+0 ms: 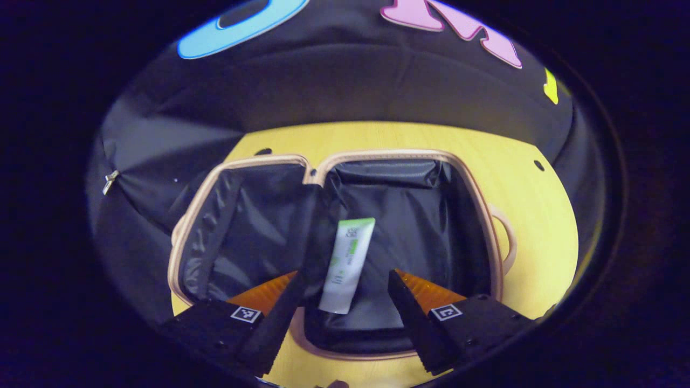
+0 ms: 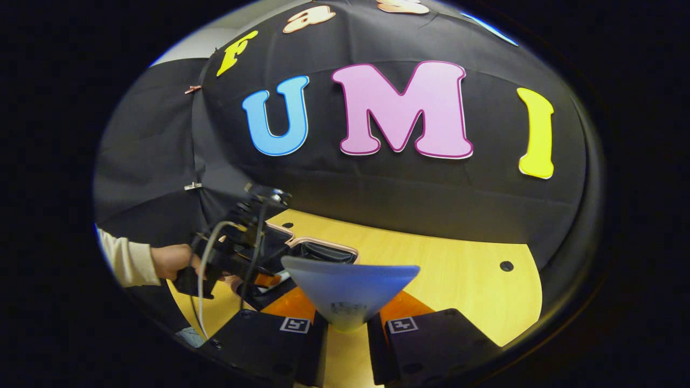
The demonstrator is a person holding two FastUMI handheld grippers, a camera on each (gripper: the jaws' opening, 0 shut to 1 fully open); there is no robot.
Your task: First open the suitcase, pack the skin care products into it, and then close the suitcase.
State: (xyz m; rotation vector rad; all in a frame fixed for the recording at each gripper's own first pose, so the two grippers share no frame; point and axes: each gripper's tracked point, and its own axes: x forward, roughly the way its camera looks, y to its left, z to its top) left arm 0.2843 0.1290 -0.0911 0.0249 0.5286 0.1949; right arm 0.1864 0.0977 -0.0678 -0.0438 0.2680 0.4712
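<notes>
Right gripper view: my right hand-held gripper [image 2: 345, 323] clamps a blue-grey tube [image 2: 347, 291] low at one end, so it could tip or slip on the way over. Beyond it, my left hand-held gripper [image 2: 237, 253] hovers over the suitcase [image 2: 323, 249] and could block the drop. From its own camera, the left hand-held gripper's fingers [image 1: 409, 302] spread wide, empty, flanking a white tube [image 1: 347, 264] lying in the right compartment on the table [image 1: 533, 226].

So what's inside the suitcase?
One white and green tube lies on the black lining of the open suitcase. The left tool's fingers cover the near corners, so anything there is hidden.
</notes>
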